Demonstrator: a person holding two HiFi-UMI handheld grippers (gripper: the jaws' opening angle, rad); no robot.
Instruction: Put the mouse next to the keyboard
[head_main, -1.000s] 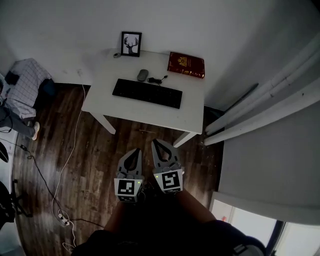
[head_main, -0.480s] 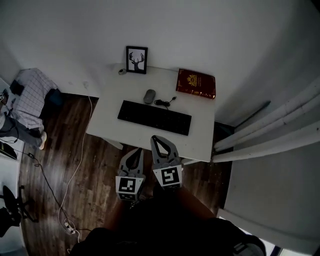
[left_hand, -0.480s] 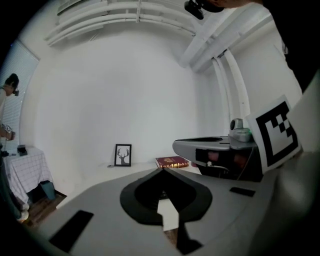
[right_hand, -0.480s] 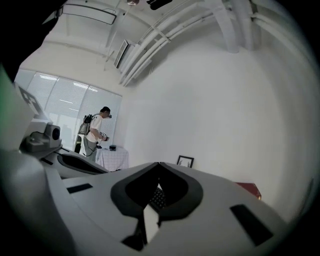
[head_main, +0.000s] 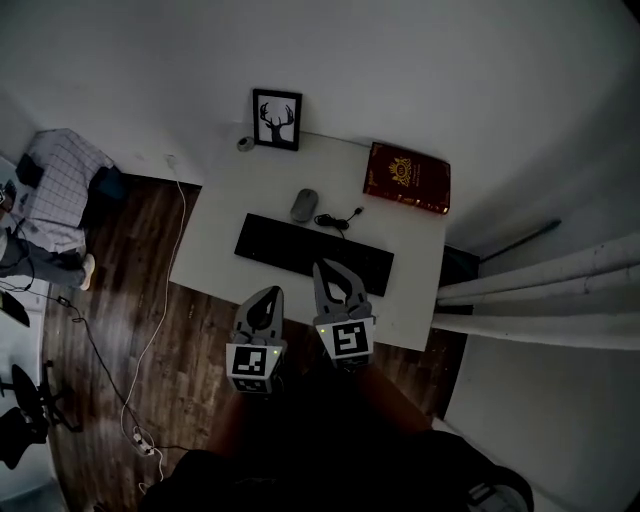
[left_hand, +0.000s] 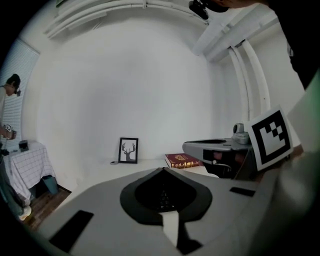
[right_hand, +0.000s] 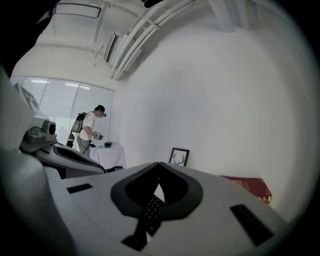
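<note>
A grey mouse (head_main: 304, 204) lies on the white table (head_main: 225, 240), just behind the black keyboard (head_main: 313, 254), with its dark cable coiled to its right. My left gripper (head_main: 271, 293) hovers at the table's near edge, shut and holding nothing. My right gripper (head_main: 323, 267) is over the keyboard's near edge, its jaws also shut and empty. In the left gripper view its jaw tips (left_hand: 163, 170) meet, and the keyboard shows through the opening. In the right gripper view the tips (right_hand: 159, 164) meet too, above keyboard keys (right_hand: 150, 210).
A red book (head_main: 407, 177) lies at the table's back right. A framed deer picture (head_main: 277, 120) leans on the wall, with a small round object (head_main: 245, 144) beside it. A checked cloth table (head_main: 60, 182) and floor cables (head_main: 150, 330) are at left. A person (right_hand: 90, 131) stands far off.
Both grippers and the view have advanced toward the table: the right gripper now reaches over the keyboard's near edge. The mouse and keyboard have not moved.
</note>
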